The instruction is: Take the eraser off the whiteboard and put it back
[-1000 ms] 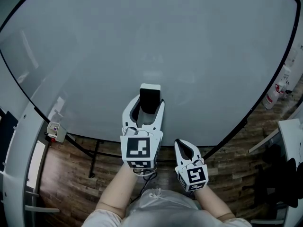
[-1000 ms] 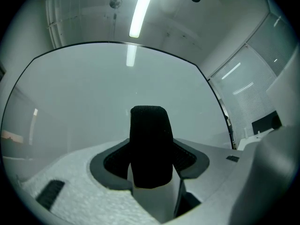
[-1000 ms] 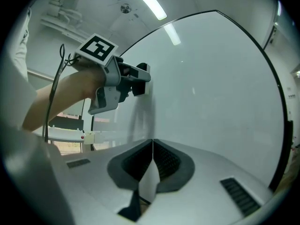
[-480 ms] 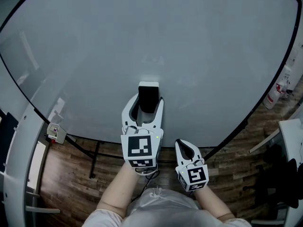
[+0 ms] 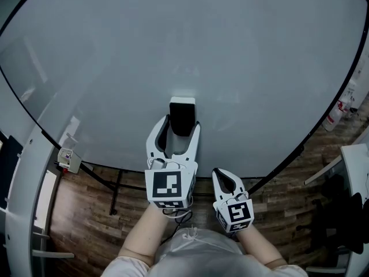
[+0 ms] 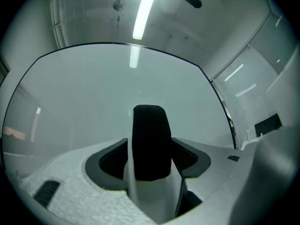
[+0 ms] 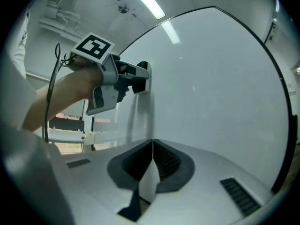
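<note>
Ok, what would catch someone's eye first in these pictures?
The big whiteboard fills the view. Low at its middle sits a black eraser, between the opening jaws of the left gripper. The right gripper hangs shut near the board's lower edge.

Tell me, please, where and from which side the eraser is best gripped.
I would grip the eraser across its two long side faces, coming straight at the whiteboard from the front. It sits upright, taller than wide, and stands proud of the board, so those sides are free. The left gripper straddles it this way, its jaws opening.
</note>
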Tool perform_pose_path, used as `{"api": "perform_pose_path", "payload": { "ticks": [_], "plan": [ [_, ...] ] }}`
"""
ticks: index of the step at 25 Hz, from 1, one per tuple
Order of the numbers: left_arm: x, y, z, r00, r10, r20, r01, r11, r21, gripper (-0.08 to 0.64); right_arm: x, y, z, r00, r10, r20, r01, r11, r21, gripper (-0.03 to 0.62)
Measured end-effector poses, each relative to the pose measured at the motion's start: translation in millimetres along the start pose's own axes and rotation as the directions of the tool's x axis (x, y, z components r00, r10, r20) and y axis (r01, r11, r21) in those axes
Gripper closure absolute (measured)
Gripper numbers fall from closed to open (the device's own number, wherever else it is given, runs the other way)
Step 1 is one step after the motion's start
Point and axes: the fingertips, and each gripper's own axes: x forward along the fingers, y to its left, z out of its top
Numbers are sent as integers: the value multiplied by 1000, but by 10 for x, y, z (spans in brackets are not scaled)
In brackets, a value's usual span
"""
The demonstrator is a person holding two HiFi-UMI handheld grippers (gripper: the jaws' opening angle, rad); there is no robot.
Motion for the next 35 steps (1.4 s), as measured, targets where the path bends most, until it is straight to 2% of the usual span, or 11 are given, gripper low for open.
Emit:
{"api": "perform_pose_path", "payload": {
  "ticks": [5, 9, 10, 13, 17, 23, 28, 35],
  "plan": [
    [-201, -26, -184, 1000, -5, 9, 5, 1000, 29, 281, 19, 61, -25, 1000, 9, -9, -9, 1000, 1, 565],
    [-403, -75, -368, 1000, 17, 3, -16, 999, -29, 284, 25, 82, -63, 1000, 12, -22, -12, 1000, 4, 565],
    [-453, -96, -459, 1000, 18, -12, -19, 999, -27, 295, 31, 85, -65, 1000, 13, -21, -13, 1000, 4, 565],
    [-582, -165, -862, 997, 7, -83, -6, 1000, 18, 389, 58, 72, -79, 1000, 9, -21, -9, 1000, 10, 565],
    [-772, -268, -1372, 984, -17, -177, 9, 999, -44, 505, 73, 85, -99, 1000, 4, -18, -3, 1000, 23, 565],
    [-992, -387, -1904, 950, -51, -307, 34, 998, -59, 543, 76, 45, -188, 1000, -10, -22, 11, 999, 49, 565],
    [-1078, -480, -2069, 932, -81, -355, 63, 996, -63, 543, 68, 23, -252, 999, -25, -30, 27, 997, 68, 565],
    [-973, -465, -1942, 942, -94, -322, 76, 995, -70, 543, 100, 3, -191, 1000, -28, -8, 28, 998, 56, 566]
  ]
}}
